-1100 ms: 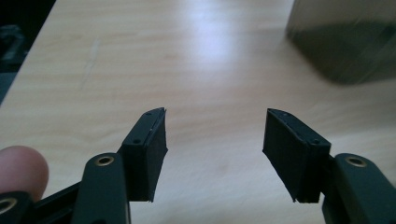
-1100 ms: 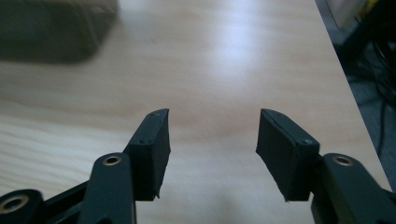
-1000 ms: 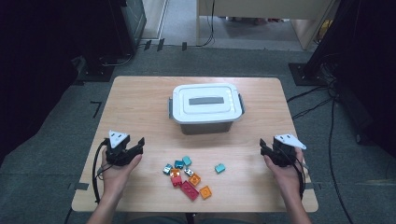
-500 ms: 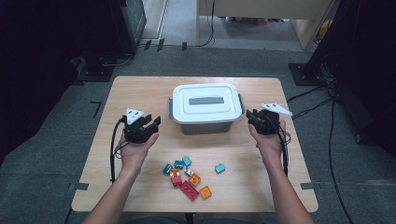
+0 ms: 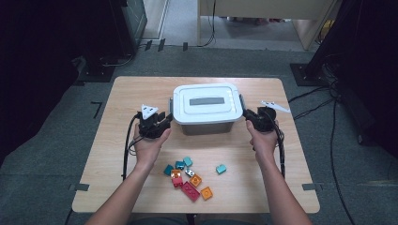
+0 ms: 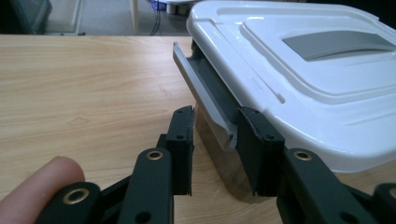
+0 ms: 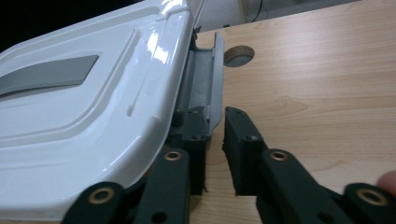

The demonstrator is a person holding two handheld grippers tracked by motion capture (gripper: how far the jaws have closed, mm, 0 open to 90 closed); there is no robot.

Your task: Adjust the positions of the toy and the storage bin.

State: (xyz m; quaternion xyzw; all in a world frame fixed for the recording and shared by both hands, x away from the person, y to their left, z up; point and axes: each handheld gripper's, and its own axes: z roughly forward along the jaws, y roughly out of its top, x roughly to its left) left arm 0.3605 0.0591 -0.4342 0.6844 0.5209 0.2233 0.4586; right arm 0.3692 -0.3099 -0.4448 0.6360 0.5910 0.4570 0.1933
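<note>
Looking down from the high view, my left gripper (image 5: 163, 123) and right gripper (image 5: 249, 116) flank the lidded box (image 5: 206, 108) mid-table — loose bricks (image 5: 188, 176) lie nearer me. Left gripper view: jaws closing around the grey latch (image 6: 205, 93), not yet pressing. Right gripper view: jaws closing around the right latch (image 7: 212, 88) — a gap remains.

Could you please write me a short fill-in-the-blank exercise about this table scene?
1. The box has a lid coloured ____.
2. The left gripper sits at the box's grey ____.
3. The toy bricks lie on the ____, nearer the person than the box.

Answers: white; latch; table
</note>
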